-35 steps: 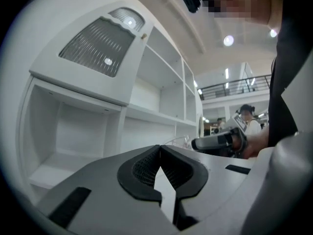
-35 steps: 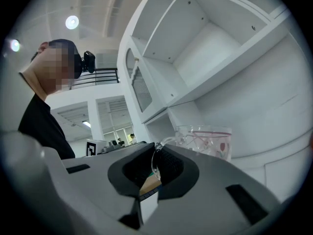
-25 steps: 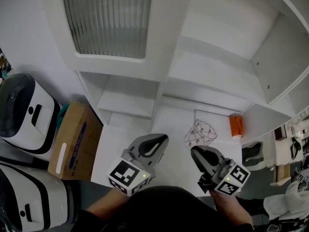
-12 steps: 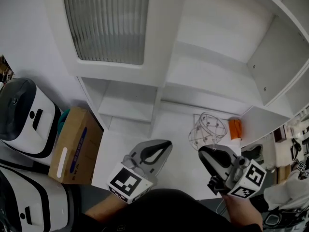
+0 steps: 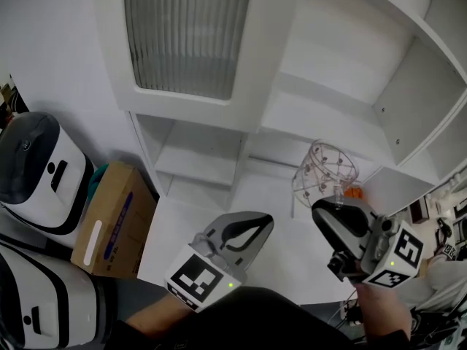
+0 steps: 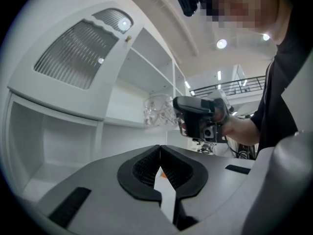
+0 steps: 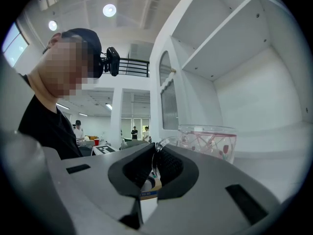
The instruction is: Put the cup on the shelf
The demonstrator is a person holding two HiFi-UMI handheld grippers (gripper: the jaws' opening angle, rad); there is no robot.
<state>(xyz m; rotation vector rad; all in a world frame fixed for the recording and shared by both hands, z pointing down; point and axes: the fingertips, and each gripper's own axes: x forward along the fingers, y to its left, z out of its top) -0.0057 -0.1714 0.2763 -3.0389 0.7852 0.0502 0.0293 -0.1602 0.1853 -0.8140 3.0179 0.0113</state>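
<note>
The cup (image 5: pixel 332 168) is clear glass with red and green dots and a thin handle. My right gripper (image 5: pixel 333 204) is shut on that handle and holds the cup in the air before the open white shelf (image 5: pixel 321 115). In the right gripper view the cup (image 7: pixel 208 140) sits just past the gripper (image 7: pixel 155 148), with the handle pinched between the pads. My left gripper (image 5: pixel 259 221) hangs lower at the left, shut and empty. In the left gripper view its tips (image 6: pixel 160 151) meet, and the cup (image 6: pixel 157 110) shows beyond them.
A cabinet door with ribbed glass (image 5: pixel 182 35) stands left of the open shelves. An orange object (image 5: pixel 353 192) lies on the low counter behind the cup. A cardboard box (image 5: pixel 109 221) and white machines (image 5: pixel 36 170) stand on the floor at the left.
My right gripper has lifted the cup off the counter and up toward the shelf boards. My left gripper has risen a little too.
</note>
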